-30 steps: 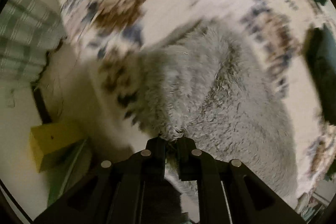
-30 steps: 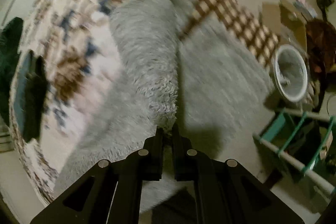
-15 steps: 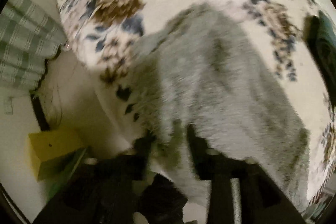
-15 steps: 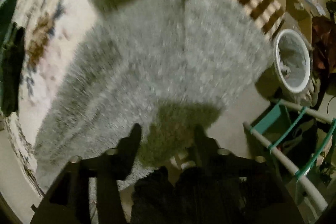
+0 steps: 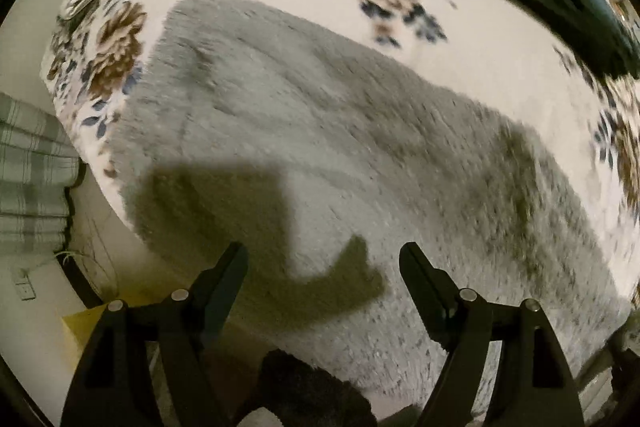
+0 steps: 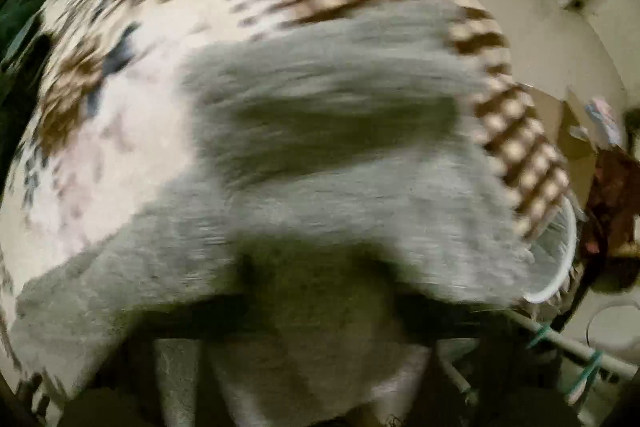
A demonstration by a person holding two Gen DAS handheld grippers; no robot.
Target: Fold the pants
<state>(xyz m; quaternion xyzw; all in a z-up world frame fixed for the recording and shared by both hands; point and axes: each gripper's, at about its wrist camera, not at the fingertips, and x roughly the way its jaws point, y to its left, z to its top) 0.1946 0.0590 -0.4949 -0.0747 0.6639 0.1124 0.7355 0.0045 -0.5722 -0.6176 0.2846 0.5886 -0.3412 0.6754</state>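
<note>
The left gripper point(image 5: 324, 259) hovers wide open over grey fleece pants point(image 5: 340, 131); the right gripper's state is lost in blur. Soft, light, floppy plush: pinch a hem edge just ahead of the fingers.

Left gripper point(image 5: 324, 259): jaws spread wide, nothing between fingers, both black fingers point(image 5: 224, 279) in sharp view at lower frame edge, pointing forward and down. Right gripper: heavy motion blur in right wrist view; only dark smear at frame bottom; jaw state indeterminate.
</note>
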